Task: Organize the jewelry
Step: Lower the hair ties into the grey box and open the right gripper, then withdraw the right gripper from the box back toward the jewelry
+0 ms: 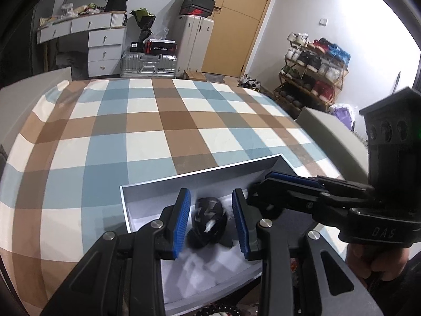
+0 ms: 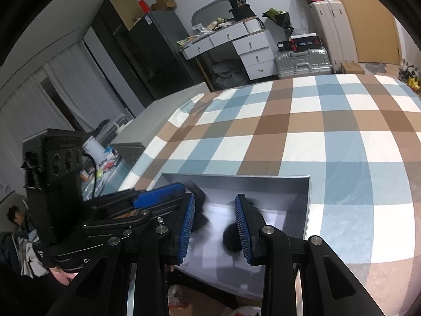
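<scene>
Sitting inside the shallow white cardboard box, on its white lining, is a dark rounded object with pale zigzag markings; motion blur hides whether it is a pouch or a bundled piece of jewellery. A second dark lump shows in the right wrist view, partly behind a pad; it may be the same item.

The left gripper straddles the dark object, blue ribbed pads narrowly parted, a gap visible on each side: not clamped. The right gripper hangs over the same box from the other side, jaws likewise narrowly parted and empty between the pads.

The box lies on a blue, brown and cream checked bedspread. A strand of dark beads shows at the bottom edge of the left view, outside the box.

Judgement: step in hand is placing or arranging the item in the box. Next move calls for a clean retreat without dragging the item, then fetching the beads.
</scene>
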The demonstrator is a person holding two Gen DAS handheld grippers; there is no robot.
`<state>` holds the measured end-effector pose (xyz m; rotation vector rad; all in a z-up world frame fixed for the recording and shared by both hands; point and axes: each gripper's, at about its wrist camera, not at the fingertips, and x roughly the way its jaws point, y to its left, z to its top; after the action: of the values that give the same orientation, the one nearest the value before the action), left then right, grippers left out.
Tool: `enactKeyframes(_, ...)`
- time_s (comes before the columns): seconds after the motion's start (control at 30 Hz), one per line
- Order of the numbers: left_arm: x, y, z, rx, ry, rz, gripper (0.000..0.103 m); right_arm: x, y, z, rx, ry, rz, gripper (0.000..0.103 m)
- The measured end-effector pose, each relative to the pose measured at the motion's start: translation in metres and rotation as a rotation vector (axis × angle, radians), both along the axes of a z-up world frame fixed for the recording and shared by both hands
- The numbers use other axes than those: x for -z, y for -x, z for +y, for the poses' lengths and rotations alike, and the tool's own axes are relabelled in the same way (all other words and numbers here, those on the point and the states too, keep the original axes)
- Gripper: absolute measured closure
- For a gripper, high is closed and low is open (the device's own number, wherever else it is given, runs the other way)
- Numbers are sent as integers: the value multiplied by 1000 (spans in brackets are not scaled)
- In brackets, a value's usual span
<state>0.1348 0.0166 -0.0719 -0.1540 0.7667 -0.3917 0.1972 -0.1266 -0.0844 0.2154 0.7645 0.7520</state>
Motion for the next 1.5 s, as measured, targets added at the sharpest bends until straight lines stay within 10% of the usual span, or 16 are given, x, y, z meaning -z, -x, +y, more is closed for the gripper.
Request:
enactKeyframes(0.07,-3,3,0,-10,-16,-13,59,-4,4,-3,11,-10,-21,66)
enactKeyframes(0.63,-28,42,13,-194,-89,-143,23,-42,55,-46,162,-88,-168,25)
enactKeyframes(1.5,-20,115,1,-274,-124,-168,2,-40,148,-56,190,-49,-199,0)
